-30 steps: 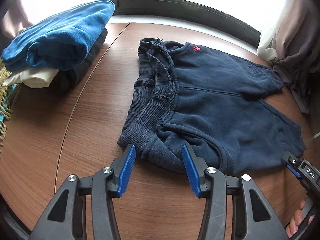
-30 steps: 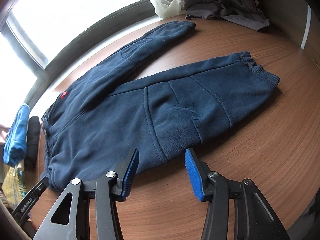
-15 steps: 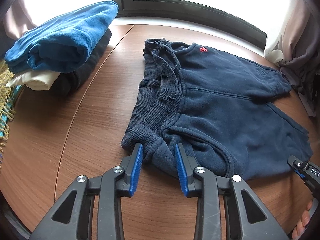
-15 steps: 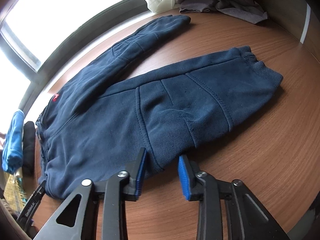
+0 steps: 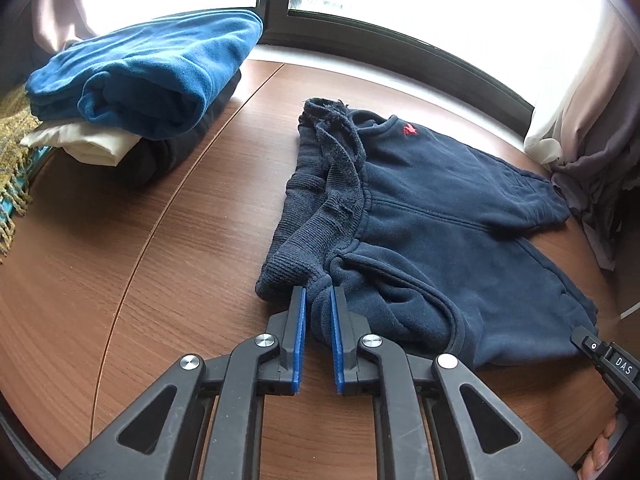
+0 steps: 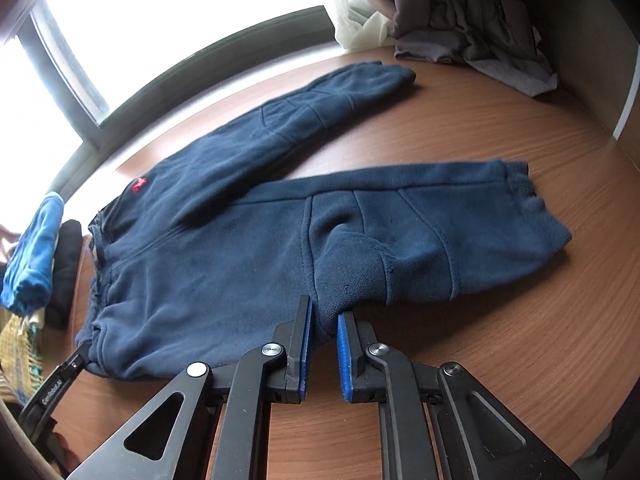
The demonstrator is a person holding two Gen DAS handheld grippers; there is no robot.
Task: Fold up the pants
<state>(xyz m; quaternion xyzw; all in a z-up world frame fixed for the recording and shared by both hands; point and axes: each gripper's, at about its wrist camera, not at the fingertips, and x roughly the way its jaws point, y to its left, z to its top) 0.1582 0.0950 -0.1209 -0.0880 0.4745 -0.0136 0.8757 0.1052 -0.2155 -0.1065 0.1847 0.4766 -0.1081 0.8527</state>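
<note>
Navy sweatpants [image 5: 440, 216] with a small red logo lie flat on the wooden table [image 5: 140, 280], legs spread apart in the right wrist view [image 6: 224, 248]. My left gripper [image 5: 319, 294] is shut on the near corner of the ribbed waistband [image 5: 296, 252]. My right gripper [image 6: 324, 312] is shut on the near edge of the closer leg [image 6: 400, 240], about mid-length, and the cloth bunches up there. The far leg [image 6: 320, 108] lies toward the window. Each gripper's tip shows at the edge of the other's view.
A stack of folded clothes, blue on top [image 5: 148, 76], sits at the table's far left. Grey cloth and curtains [image 6: 472, 32] hang at the far right. A fringed scarf [image 5: 12, 176] lies at the left edge. A window runs along the back.
Both grippers moved forward onto the pants and went from open to shut, the left on the waistband corner, the right on the near leg's edge, which now bunches.
</note>
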